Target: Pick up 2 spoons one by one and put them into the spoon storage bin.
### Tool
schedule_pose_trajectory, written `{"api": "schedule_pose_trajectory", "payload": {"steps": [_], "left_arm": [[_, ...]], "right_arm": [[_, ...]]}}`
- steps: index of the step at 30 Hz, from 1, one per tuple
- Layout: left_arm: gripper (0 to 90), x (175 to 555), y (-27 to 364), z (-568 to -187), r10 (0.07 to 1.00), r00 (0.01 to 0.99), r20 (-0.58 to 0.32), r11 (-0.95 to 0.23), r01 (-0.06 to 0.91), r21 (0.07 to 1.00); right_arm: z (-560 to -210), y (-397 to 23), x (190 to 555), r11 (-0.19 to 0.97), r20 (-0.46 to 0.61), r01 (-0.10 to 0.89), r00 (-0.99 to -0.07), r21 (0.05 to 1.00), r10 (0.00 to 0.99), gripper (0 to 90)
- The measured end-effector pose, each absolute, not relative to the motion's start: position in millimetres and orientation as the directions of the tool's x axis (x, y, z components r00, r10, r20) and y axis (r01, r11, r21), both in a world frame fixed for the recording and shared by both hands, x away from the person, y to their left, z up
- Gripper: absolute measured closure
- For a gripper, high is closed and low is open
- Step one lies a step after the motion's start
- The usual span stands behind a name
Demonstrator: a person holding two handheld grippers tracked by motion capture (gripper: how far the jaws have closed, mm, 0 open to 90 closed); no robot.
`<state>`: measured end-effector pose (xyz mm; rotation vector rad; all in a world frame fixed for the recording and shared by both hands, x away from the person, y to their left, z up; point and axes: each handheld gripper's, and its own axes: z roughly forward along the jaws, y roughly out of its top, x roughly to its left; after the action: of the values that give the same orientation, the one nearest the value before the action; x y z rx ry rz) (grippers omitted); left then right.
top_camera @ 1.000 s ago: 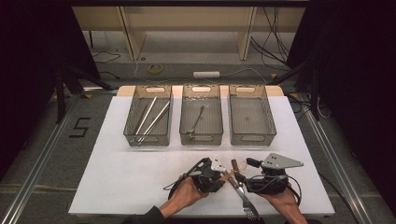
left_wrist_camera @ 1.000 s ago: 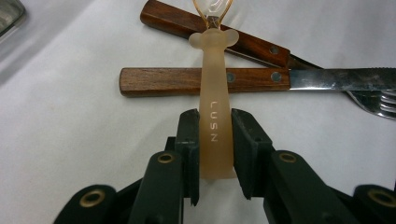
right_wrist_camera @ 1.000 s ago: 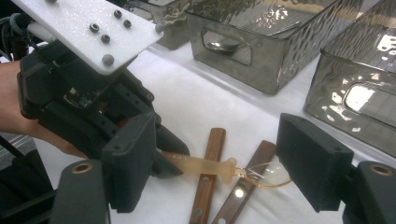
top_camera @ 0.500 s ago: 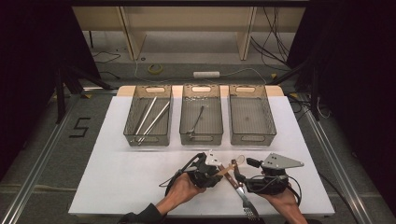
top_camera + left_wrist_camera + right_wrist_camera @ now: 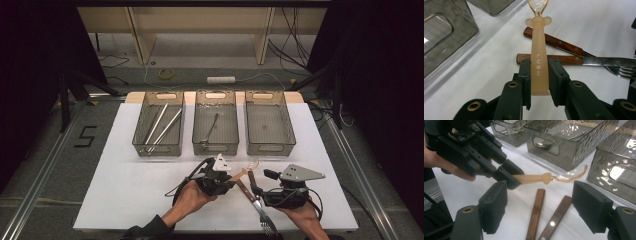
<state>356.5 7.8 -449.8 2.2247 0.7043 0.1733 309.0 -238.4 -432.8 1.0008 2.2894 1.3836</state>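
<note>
My left gripper (image 5: 539, 63) is shut on the pale orange handle of a translucent spoon (image 5: 537, 32) marked LUSN, held above the white table (image 5: 125, 185). In the high view the left gripper (image 5: 223, 176) is at front centre, and the spoon (image 5: 246, 170) points right and away. A wooden-handled knife (image 5: 569, 60) and fork (image 5: 554, 42) lie crossed on the table under the spoon. My right gripper (image 5: 544, 205) stands open just before their handles, with nothing between its pads. In the high view the right gripper (image 5: 257, 191) sits right of the fork (image 5: 262, 217).
Three grey see-through bins stand in a row at the back. The left bin (image 5: 157, 149) holds metal rods (image 5: 162, 125), the middle bin (image 5: 216, 147) a metal utensil (image 5: 211, 127), and the right bin (image 5: 270, 148) looks bare. Dark floor surrounds the table.
My left gripper has risen and drifted away from the person, carrying the spoon with it. The right gripper, knife and fork have stayed put.
</note>
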Motion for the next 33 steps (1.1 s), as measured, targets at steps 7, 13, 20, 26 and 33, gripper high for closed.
{"api": "schedule_pose_trajectory", "payload": {"steps": [7,13,20,26,33], "left_arm": [[73.5,358,11,-447,0.539,0.837,-0.095,-0.54,0.43,0.724],[73.5,359,15,-441,0.541,0.836,-0.094,-0.528,0.425,0.735],[73.5,363,23,-432,0.552,0.829,-0.09,-0.511,0.421,0.75],[73.5,367,28,-427,0.561,0.823,-0.087,-0.498,0.42,0.759],[73.5,374,37,-419,0.585,0.806,-0.089,-0.467,0.425,0.775]], "right_arm": [[-433,-238,309,0.3,0.106,0.414,-0.719,0.86,0.687,29.8],[-433,-238,309,0.299,0.106,0.413,-0.718,0.86,0.687,29.7],[-433,-239,309,0.302,0.107,0.415,-0.719,0.858,0.686,29.7],[-433,-238,309,0.3,0.106,0.415,-0.718,0.859,0.688,29.7],[-433,-239,309,0.297,0.113,0.419,-0.718,0.858,0.687,29.7]]}}
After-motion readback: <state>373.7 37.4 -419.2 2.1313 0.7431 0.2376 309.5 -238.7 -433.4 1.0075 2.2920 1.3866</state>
